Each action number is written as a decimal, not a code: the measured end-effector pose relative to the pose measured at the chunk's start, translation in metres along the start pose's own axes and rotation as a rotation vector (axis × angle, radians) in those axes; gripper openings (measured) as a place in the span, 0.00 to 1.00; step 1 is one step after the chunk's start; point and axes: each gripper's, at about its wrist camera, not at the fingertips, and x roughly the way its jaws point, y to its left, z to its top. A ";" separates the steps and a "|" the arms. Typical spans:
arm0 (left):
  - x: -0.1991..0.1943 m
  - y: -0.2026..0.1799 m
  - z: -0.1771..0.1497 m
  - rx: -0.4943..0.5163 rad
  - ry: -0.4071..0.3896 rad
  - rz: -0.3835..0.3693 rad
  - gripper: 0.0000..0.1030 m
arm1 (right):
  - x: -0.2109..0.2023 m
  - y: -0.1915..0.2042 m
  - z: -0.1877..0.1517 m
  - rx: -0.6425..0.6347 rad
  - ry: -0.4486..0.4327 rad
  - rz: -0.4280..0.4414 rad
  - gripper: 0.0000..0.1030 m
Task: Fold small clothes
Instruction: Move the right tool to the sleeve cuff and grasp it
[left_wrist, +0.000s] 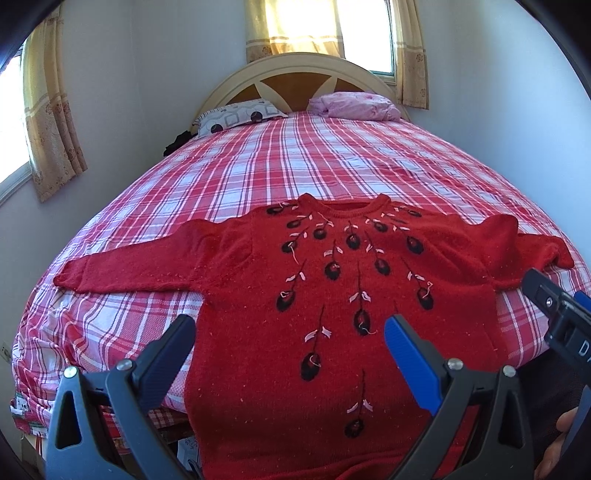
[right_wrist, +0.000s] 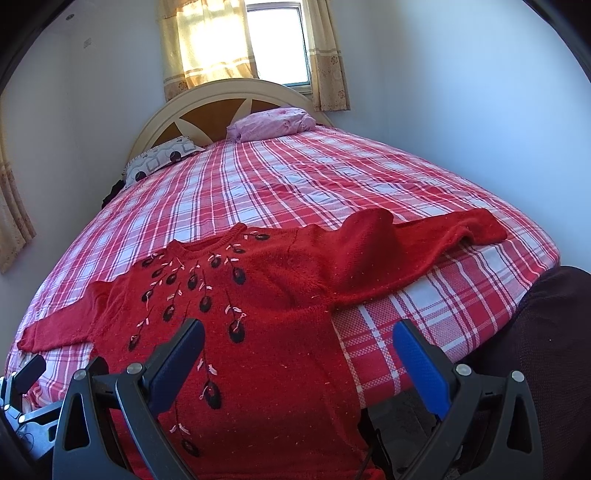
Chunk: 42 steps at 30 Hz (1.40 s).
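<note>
At the foot of the bed, laid flat: red sweater, front up, neck toward the headboard, both sleeves spread out to the sides, hem hanging over the near edge of the mattress. Hovering above the lower body of it, left gripper, fingers wide apart, holding nothing. Just beside, over the sweater's right side seam and bare sheet, right gripper, likewise spread wide and empty.

Likely trouble from here: a loose, stretchy knit, so a pinch on one layer only would probably lift the front and leave the back behind, spoiling the fold. Hem already draped off the edge, so a pull toward the near side could drag the whole thing off the bed. Right sleeve bunched and humped near the shoulder, cuff curled under; folding it in without smoothing would likely trap a lump. Loose pink stitches on the front could snag on a fingertip dragged across. Plaid sheet underneath may also get caught in a low pinch.

Looks: bright red, thick knit, flecked with pale lint. Round ribbed neck. Dark oval buds on thin stems fanning down from the collar, each with small pink-white leaves. Left sleeve straight and fairly flat. No fold made yet, by the look of it.
</note>
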 end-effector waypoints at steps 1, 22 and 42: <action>0.002 0.000 0.000 0.002 -0.002 -0.004 1.00 | 0.002 -0.002 0.000 0.000 0.003 -0.003 0.99; 0.062 -0.001 0.032 0.041 0.035 -0.041 1.00 | 0.085 -0.145 0.075 0.081 0.010 -0.355 0.99; 0.101 -0.010 0.041 0.004 0.135 -0.034 1.00 | 0.168 -0.354 0.076 0.731 0.141 -0.185 0.64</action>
